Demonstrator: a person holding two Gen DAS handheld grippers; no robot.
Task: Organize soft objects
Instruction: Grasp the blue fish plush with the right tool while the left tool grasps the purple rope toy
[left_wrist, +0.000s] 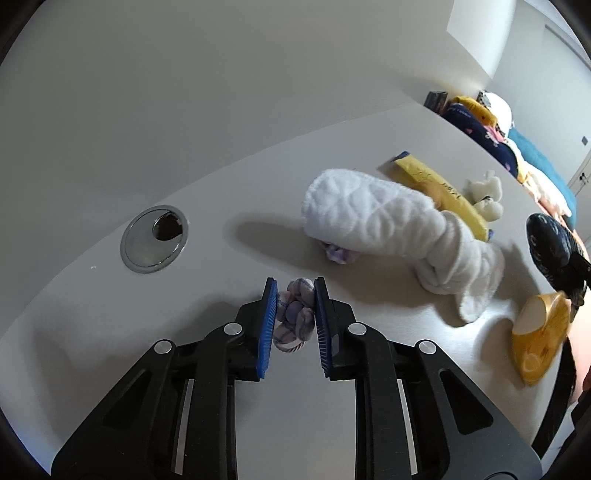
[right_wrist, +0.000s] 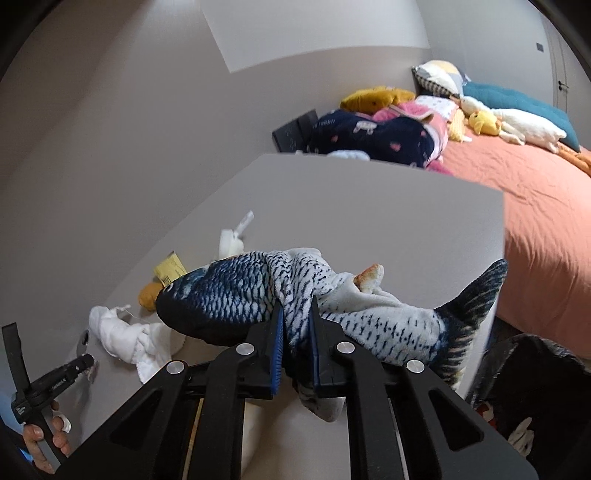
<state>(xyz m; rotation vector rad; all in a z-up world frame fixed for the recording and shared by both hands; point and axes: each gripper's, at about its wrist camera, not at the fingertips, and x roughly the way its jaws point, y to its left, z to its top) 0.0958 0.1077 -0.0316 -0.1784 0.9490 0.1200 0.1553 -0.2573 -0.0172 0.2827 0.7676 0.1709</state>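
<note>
In the left wrist view my left gripper (left_wrist: 295, 291) is shut on a small knotted purple-and-white cloth (left_wrist: 291, 317), low over the grey desk (left_wrist: 221, 280). Just beyond lies a rolled white towel (left_wrist: 369, 214) with a second purple scrap (left_wrist: 338, 254) under its edge. In the right wrist view my right gripper (right_wrist: 296, 308) is shut on the middle of a blue-and-white fish plush (right_wrist: 229, 291), held above the desk's near right part. The fish's dark head (left_wrist: 546, 240) shows at the right edge of the left wrist view.
A yellow flat toy (left_wrist: 443, 192), a small white plush (left_wrist: 485, 195) and a yellow-orange soft piece (left_wrist: 539, 339) lie right of the towel. A metal cable grommet (left_wrist: 153, 238) sits at left. Beyond the desk is a bed (right_wrist: 535, 206) with pillows and plush toys; a dark bag (right_wrist: 517, 387) stands below.
</note>
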